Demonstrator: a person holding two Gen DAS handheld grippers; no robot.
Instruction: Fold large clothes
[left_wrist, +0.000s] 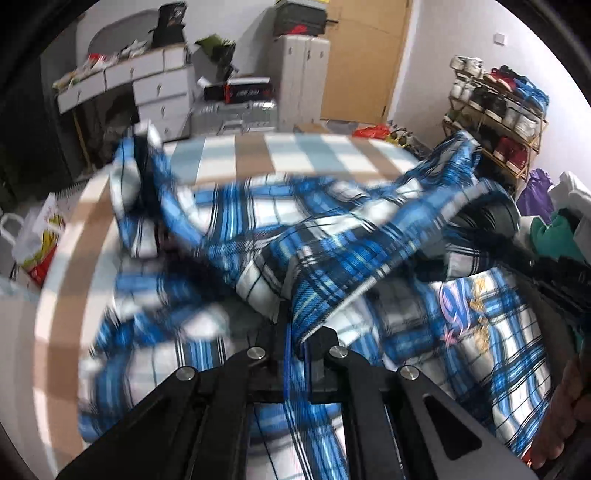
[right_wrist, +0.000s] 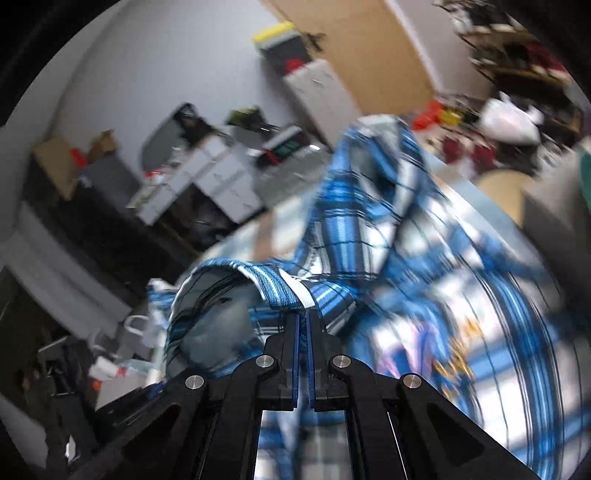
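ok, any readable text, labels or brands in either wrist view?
None readable.
Red-and-black shoebox: white lettering, too blurred.
Plaid shirt: gold and pink embroidered design, no letters legible.
Red-and-white bag: print too blurred.

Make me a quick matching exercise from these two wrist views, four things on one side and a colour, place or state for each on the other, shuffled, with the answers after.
Things:
1. left gripper
2. plaid shirt
3. shoe rack
4. door

Descriptions:
A. light brown wood, at the back wall
B. stacked with pairs of shoes, right of the bed
C. blue, white and black checks, bunched on the bed
D. shut on a fold of fabric

Pairs: 1-D, 2-C, 3-B, 4-A
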